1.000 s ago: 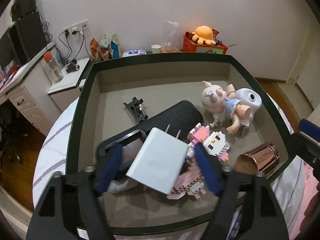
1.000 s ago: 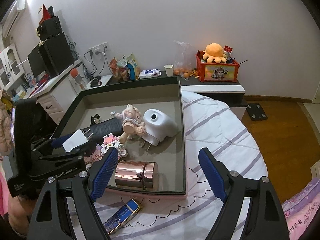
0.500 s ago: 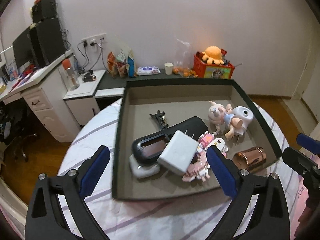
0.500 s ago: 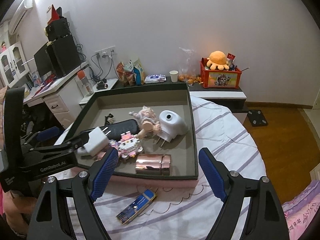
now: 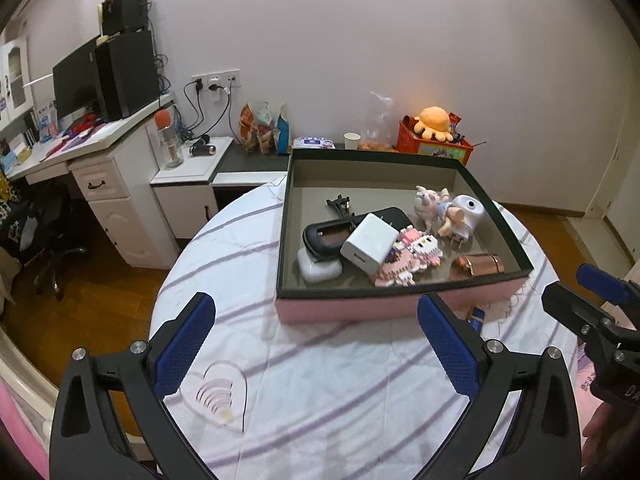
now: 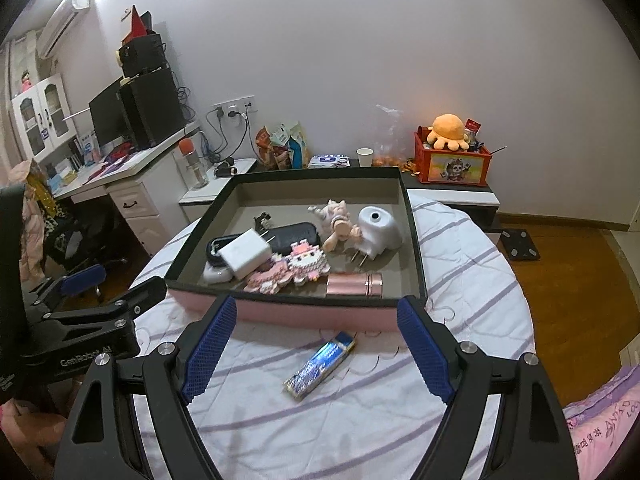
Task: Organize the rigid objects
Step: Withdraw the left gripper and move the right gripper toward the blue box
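Observation:
A pink-walled open box (image 5: 400, 308) stands on the round table. Inside it a white charger (image 5: 370, 242) leans on a black case (image 5: 332, 234). Beside them lie a pink block toy (image 5: 404, 258), a pig figurine (image 5: 434, 208), a white plug lamp (image 5: 468, 212) and a rose-gold cylinder (image 5: 478, 266). My left gripper (image 5: 315, 300) hovers in front of the box, its jaws opening with nothing between them. My right gripper (image 6: 316, 306) stands open and empty before the box's front wall (image 6: 312, 314). A blue patterned lighter (image 6: 320, 366) lies on the cloth under it.
A striped white cloth (image 5: 340, 380) covers the table, with a clear heart-shaped piece (image 5: 216, 394) near my left fingers. A white desk (image 5: 100, 168) with a monitor stands at the left. Behind the box a low cabinet carries snack bags (image 6: 282, 146) and a red crate (image 6: 452, 162).
Both grippers have drawn back and up from the box. The white charger that was between my left jaws now lies in the box, and those jaws have spread wider.

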`<state>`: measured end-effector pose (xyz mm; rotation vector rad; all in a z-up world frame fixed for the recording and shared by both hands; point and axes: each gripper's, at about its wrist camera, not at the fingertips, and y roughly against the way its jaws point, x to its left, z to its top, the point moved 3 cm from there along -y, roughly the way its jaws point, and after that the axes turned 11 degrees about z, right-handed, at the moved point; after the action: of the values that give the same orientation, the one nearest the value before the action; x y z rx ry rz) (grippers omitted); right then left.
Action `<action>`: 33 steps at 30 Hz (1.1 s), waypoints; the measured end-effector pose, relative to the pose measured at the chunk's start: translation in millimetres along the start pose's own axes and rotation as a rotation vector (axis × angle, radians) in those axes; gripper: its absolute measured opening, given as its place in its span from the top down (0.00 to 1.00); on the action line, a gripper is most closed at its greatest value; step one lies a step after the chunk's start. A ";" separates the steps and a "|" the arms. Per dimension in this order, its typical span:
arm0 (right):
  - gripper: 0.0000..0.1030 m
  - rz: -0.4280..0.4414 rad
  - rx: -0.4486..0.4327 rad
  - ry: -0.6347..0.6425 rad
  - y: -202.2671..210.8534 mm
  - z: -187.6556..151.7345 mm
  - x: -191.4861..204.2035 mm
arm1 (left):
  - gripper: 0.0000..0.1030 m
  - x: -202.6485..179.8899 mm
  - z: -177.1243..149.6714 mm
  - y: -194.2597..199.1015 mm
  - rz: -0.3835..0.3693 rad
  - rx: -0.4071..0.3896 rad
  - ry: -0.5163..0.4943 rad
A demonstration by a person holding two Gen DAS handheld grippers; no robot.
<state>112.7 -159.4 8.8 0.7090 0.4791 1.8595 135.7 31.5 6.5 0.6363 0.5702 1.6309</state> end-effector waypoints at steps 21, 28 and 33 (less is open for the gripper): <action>0.19 -0.028 0.031 -0.042 11.9 -33.6 1.2 | 0.00 -1.3 -27.5 16.2 -0.013 0.019 0.009; 0.19 -0.051 0.105 -0.082 -22.1 -41.9 -3.2 | 0.00 8.5 -30.0 -8.1 -0.011 0.056 0.019; 0.19 -0.098 0.177 -0.126 -59.7 -53.1 -9.9 | 0.00 15.0 -33.4 -30.7 -0.027 0.096 0.025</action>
<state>121.3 -146.1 -70.2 0.8994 0.5914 1.6833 133.1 50.4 -37.3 0.6768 0.6755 1.5954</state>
